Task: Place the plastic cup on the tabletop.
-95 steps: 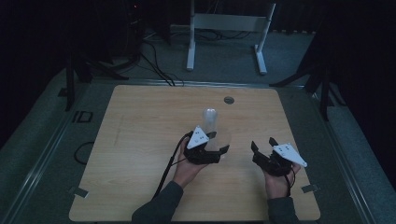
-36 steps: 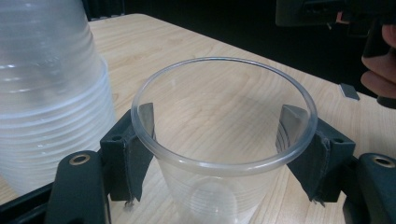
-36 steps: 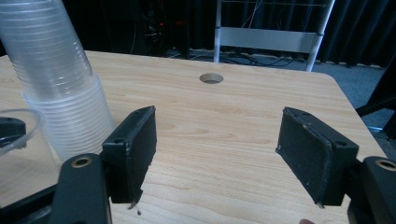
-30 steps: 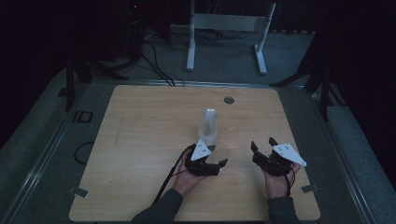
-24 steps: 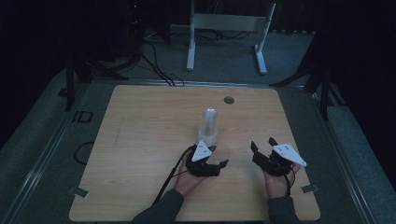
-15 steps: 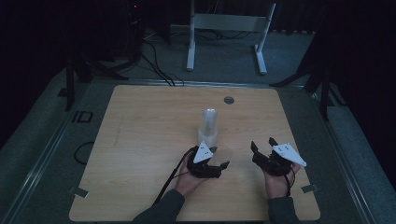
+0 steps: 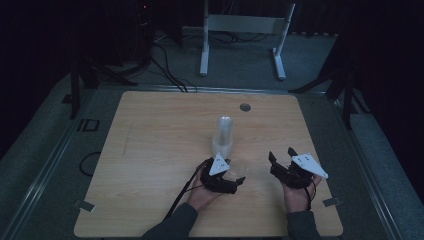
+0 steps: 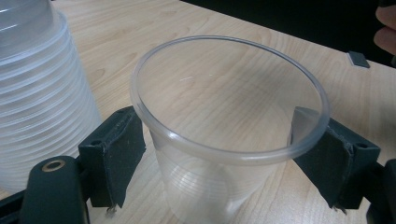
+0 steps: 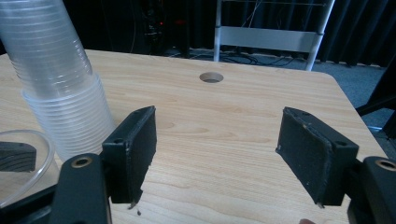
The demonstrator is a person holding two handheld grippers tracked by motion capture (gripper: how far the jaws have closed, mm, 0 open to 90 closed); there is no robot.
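cup stack: the stack of clear cups (image 7: 223,135) stands upright on the table (image 7: 150,150), just ahead of the left tool and to its left in the left gripper view.
single cup: one clear cup (image 8: 229,126) stands mouth up between the pads of the left tool (image 7: 235,181), its long axis vertical.
left tool: its jaws have just been opening; the pads now stand beside the cup wall without squeezing it, which I judge a release.
right tool: the right tool (image 7: 281,159) is open and empty, well right of the cup; the left tool is nearer.
writing: none readable on cups or table.
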